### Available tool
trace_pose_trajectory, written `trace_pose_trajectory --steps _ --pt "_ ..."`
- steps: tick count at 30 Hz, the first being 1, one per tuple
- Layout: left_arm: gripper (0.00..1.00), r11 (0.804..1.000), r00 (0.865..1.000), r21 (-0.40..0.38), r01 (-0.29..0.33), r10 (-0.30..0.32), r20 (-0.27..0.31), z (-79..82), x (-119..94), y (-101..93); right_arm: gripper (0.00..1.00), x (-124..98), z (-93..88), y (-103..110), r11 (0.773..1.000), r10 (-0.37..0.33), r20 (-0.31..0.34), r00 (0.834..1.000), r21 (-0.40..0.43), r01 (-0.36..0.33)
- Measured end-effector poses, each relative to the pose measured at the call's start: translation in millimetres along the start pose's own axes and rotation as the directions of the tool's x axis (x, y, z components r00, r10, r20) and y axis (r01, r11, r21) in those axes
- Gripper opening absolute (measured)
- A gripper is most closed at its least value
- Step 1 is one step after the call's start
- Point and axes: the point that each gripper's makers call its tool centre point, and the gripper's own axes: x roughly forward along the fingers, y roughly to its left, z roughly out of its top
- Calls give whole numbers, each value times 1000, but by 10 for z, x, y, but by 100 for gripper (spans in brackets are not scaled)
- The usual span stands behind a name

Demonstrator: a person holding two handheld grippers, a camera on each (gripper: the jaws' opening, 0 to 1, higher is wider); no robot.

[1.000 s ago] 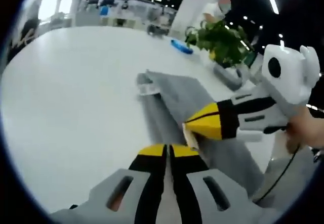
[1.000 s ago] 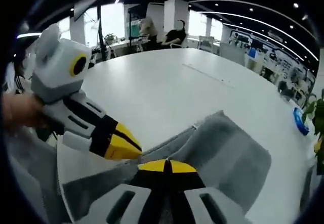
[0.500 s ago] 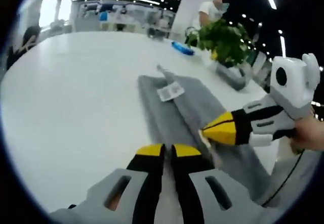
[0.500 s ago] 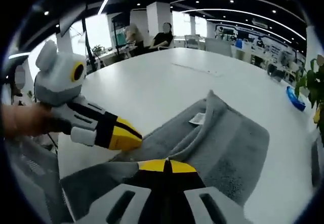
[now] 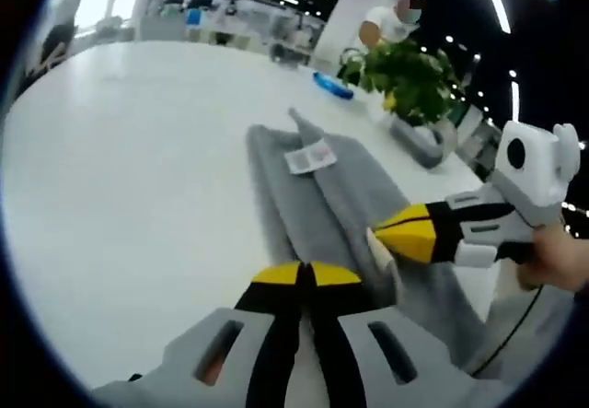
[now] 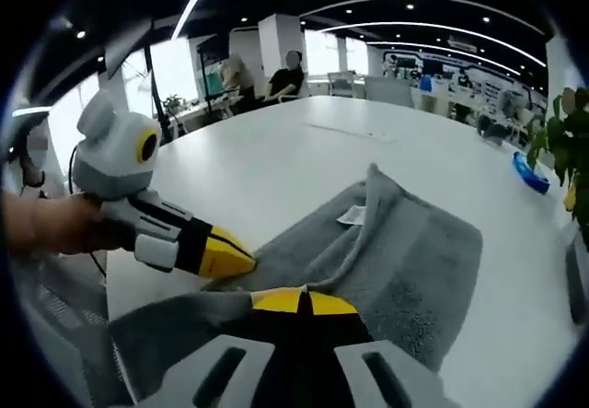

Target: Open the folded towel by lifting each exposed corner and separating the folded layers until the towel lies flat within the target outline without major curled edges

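- While both claws sat low over the near end of the towel (image 5: 317, 187), each had its jaws pressed together, yellow tips meeting with no gap.
- The left claw (image 5: 305, 273) rose from the bottom of its own view, tips at the towel's near edge; whether cloth was caught between them could not be told.
- In that view the right claw (image 5: 379, 240) came in from the right, just ahead of the left tips and to their right, with a bit of pale towel edge at its point, apparently pinched.
- A hand (image 5: 557, 259) held it at the far right.
- The towel ran away from the left claw as a long grey strip on the white table (image 5: 120, 169), a raised fold along its middle and a white tag (image 5: 309, 157) near the far end.
- Beyond the towel, ahead and right, stood a plant (image 5: 405, 75) and a blue dish (image 5: 329, 86).
- In the right gripper view the right claw (image 6: 301, 298) lay at the bottom, cloth spread around its tips.
- The left claw (image 6: 247, 262) entered from the left, its tip touching the towel (image 6: 414, 261) just ahead-left of the right tips.
- A hand (image 6: 51, 226) gripped it at the left edge.
- The tag (image 6: 352, 215) lay ahead, beside the upright fold.
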Motion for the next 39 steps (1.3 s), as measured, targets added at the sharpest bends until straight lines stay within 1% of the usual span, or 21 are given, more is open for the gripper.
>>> trace_pose_trajectory --steps 5,11,12,14,16,17,18,19,20,21,22,23,25,26,27,29,30,32,33,35,39 --pt "2 1000 1000 25 1 -1 -1 8 0 -7 0 -56 -8 -60 999 2 8 1000 40 -3" --pt "2 999 1000 40 2 -2 -3 5 0 -3 0 -153 -41 -127 993 -1 25 1000 118 -2" --pt "2 999 1000 42 2 -2 -4 6 1 -3 0 -177 -51 -157 991 -6 27 1000 132 2" --pt "2 999 1000 50 1 -1 -5 4 4 -5 0 -241 -85 -237 979 -16 35 999 202 9" --pt "2 999 1000 52 0 0 -6 2 6 -7 0 -328 -158 -366 971 -47 24 999 238 40" --pt "2 999 1000 54 -1 1 -6 0 6 -6 0 -356 -197 -413 974 -61 11 998 221 57" --pt "2 999 1000 52 -1 2 -7 -1 8 -5 0 -375 -232 -427 972 -55 9 998 228 51" --pt "2 999 1000 51 -3 3 -7 -2 9 -3 0 -390 -231 -412 950 -43 30 999 312 32" --pt "2 999 1000 52 -3 3 -7 -3 9 -2 0 -393 -227 -416 941 -43 39 998 337 27" --pt "2 999 1000 54 -4 4 -7 -3 8 -4 0 -399 -245 -407 910 -28 45 999 415 7" --pt "2 998 1000 55 -4 5 -7 -3 8 -4 0 -399 -254 -414 901 -28 47 998 433 4" --pt "2 999 1000 54 -4 5 -7 -3 6 -6 0 -400 -278 -445 896 -44 40 998 444 22" --pt "2 999 1000 46 -2 3 -7 -5 2 -8 0 -389 -297 -435 869 -32 45 998 494 6" --pt "2 999 1000 43 -2 2 -7 -6 1 -7 0 -391 -292 -431 847 -30 53 998 531 -3" --pt "2 999 1000 39 -1 1 -7 -11 3 -4 1 -396 -261 -434 822 -27 84 996 569 -26" --pt "2 999 1000 41 0 0 -7 -13 3 -3 1 -411 -276 -456 780 -28 86 996 625 -32" --pt "2 999 1000 45 -1 1 -7 -14 4 -4 4 -422 -241 -479 756 -36 112 993 653 -46" --pt "2 998 1000 56 -2 2 -7 -15 6 -7 7 -422 -223 -471 721 -26 117 993 690 -63" --pt "2 998 1000 60 -3 3 -8 -16 9 -7 7 -410 -212 -458 737 -18 115 993 673 -65" --pt "2 998 1000 63 -3 4 -8 -16 10 -7 7 -380 -190 -426 748 -6 109 994 660 -68" --pt "2 999 1000 51 -1 1 -6 -19 10 -2 5 -314 -157 -390 738 9 105 994 670 -77"
